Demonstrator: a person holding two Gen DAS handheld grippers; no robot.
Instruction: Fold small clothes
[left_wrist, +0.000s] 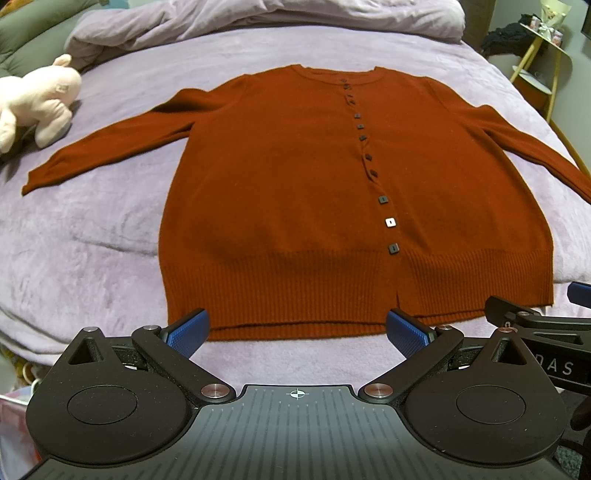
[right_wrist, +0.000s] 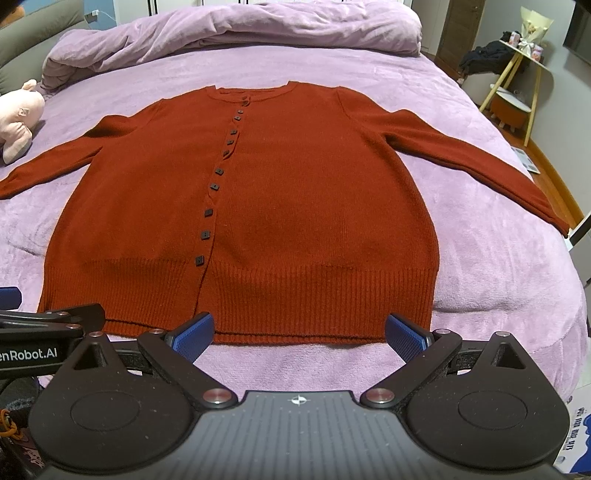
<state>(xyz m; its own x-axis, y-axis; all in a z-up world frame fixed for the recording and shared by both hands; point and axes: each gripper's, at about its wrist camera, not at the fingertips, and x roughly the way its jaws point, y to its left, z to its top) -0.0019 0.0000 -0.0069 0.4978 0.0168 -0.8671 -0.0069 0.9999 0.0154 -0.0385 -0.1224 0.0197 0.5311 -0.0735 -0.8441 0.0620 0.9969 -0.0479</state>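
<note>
One rust cardigan (left_wrist: 295, 192) lies flat, front up and buttoned on the purple bed (left_wrist: 92, 229), both sleeves spread out — laid so I can fold it, I'd guess. My left gripper (left_wrist: 297, 332) and right gripper (right_wrist: 299, 332) both hover spread wide at the hem, holding nothing. One pink plush toy (left_wrist: 37, 103) — off left.
</note>
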